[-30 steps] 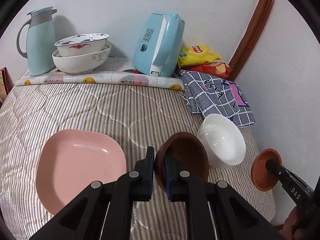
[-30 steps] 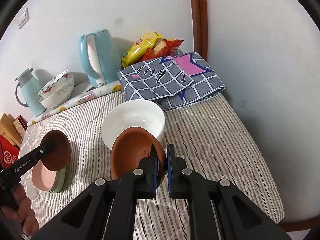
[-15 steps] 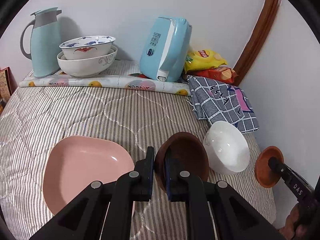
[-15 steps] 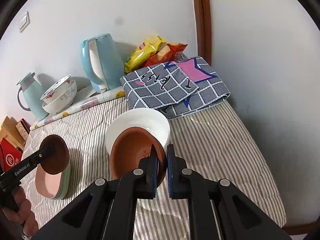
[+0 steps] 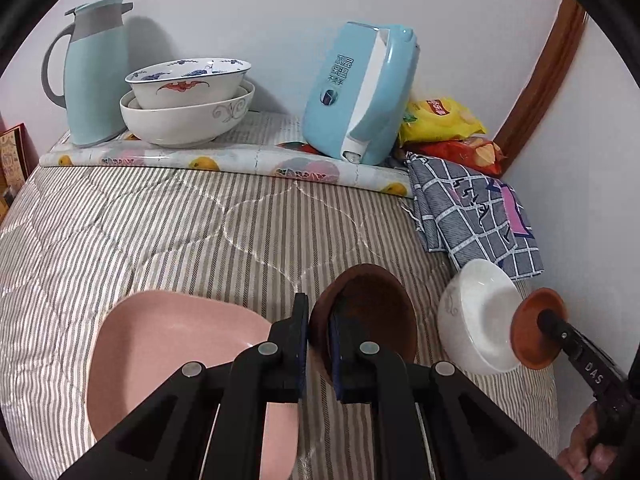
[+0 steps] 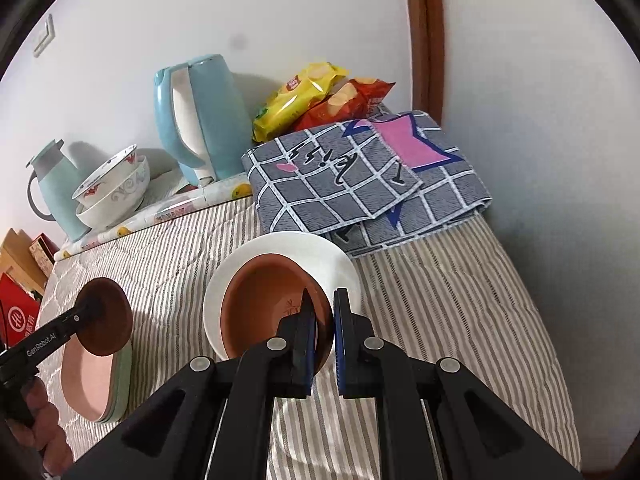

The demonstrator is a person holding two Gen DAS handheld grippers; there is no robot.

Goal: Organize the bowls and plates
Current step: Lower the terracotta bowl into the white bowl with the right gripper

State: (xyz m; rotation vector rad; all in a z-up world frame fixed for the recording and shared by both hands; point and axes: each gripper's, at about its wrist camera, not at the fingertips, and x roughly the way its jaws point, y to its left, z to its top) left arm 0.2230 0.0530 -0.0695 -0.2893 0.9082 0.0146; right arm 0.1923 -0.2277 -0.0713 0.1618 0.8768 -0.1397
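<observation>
Bowls of brown clay sit pinched in both tools. In the left wrist view, the left tool [image 5: 319, 332] grips the rim of a dark brown bowl [image 5: 370, 308] held above the striped quilt [image 5: 180, 220], just right of a pink plate [image 5: 168, 352]. Off to the right, the right tool [image 5: 550, 320] holds an orange-brown bowl [image 5: 534, 334] against the mouth of a white bowl [image 5: 476, 320] tipped on its side. Only this view shows the print on the blue kettle [image 5: 360, 96].

In the right wrist view, the right tool [image 6: 324, 328] clamps the near rim of the orange-brown bowl [image 6: 264, 308], which sits partly within the white bowl [image 6: 320, 252]. Here the pink plate [image 6: 90, 380] proves to rest on a green one [image 6: 124, 376], with the left tool's dark brown bowl [image 6: 108, 316] over them. A hand [image 6: 36, 412] shows at the lower left.
</observation>
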